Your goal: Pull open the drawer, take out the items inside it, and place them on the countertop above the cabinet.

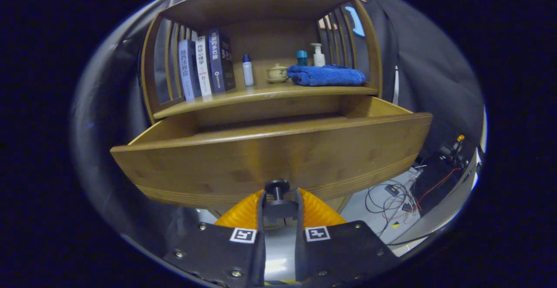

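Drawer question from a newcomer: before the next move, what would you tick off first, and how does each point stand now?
1. Drawer pulled out of the cabinet: ok, it stands well forward of the shelf.
2. Hand-held gripper on the knob: ok, the knob sits between the fingers, seemingly clamped.
3. Items inside the drawer: cannot tell, its front panel hides the interior.
4. Free space on the countertop: ok, bare wood lies in front of the books and blue towel.
5. Gripper released for reaching in: not ok.
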Motion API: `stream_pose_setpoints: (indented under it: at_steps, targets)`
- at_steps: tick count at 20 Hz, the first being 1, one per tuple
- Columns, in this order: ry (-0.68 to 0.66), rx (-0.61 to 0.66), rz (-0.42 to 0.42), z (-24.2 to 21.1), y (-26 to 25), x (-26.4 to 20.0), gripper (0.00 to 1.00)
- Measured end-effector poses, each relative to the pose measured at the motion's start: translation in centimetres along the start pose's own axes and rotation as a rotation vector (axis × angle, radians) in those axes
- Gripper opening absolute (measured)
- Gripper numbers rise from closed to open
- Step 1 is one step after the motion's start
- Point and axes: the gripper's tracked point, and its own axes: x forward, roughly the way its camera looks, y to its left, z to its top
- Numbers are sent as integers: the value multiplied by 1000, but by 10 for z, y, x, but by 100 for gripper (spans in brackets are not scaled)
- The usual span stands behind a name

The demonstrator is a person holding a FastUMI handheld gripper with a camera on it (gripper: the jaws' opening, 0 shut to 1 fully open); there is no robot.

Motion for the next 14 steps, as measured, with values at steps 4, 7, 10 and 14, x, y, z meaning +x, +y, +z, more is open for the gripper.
stream_pose_setpoints:
  at_steps: [4, 7, 10, 14]
  targets:
    - [17, -7, -30, -3, -1, -9, 27]
    - [2, 42, -42, -2, 0, -10, 27]
    - [-2, 46, -46, -2, 1, -9, 33]
    - [-76, 48, 0, 17, 12, -30, 59]
